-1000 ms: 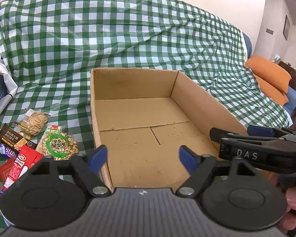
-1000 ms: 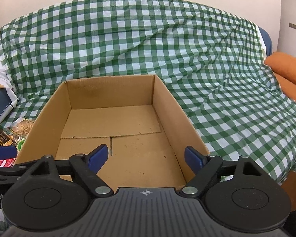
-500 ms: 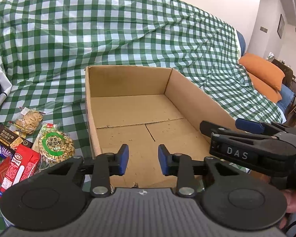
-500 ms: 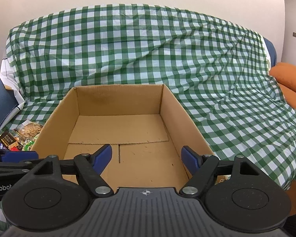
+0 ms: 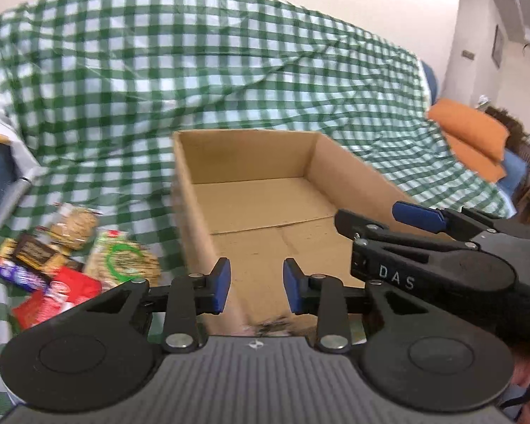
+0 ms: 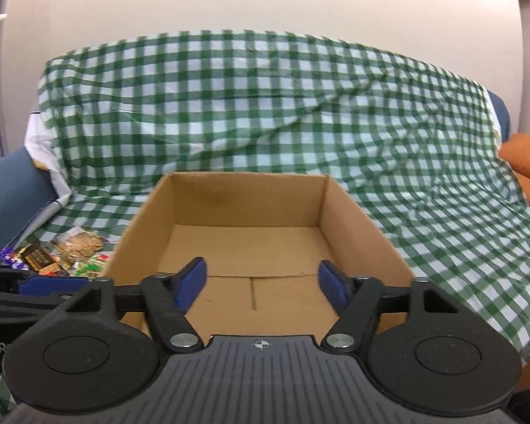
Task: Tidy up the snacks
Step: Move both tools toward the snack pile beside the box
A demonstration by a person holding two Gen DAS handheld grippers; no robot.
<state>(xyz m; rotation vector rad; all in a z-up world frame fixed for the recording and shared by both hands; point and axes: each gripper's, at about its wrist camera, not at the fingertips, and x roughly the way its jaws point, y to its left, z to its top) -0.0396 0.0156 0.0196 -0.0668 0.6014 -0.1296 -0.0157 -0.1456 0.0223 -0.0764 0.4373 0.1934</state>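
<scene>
Both views have shifted since a second ago: cardboard box [image 5: 258, 190] now sits further up and smaller in each frame, more wall showing above the checked cloth [image 5: 194, 70]; left gripper [image 5: 254, 284] has narrowed from a wide spread to a small gap, nothing between its blue pads, gap unchanged over the last half second; right gripper [image 6: 261, 284] jaws have just been closing, now at a medium spread, nothing between them either, only box floor behind; box open-topped, no snacks in it, resting on the green-and-white cloth draped over a sofa; snacks [image 5: 63, 258] piled on the cloth just left of the box, outside it: clear bag with green ring label [image 5: 123, 259] nearest the box wall, red packet [image 5: 58, 295] in front, dark brown bar [image 5: 35, 252] and purple wrapper [image 5: 14, 272] further left, clear bag of biscuits [image 5: 76, 224] behind; left view blurred, labels unreadable; right gripper body crosses the left view at right, over the box's near right corner; orange cushions [image 5: 473, 134] at far right; same snack pile in right view at left edge [image 6: 60, 258], left gripper partly in front of it
</scene>
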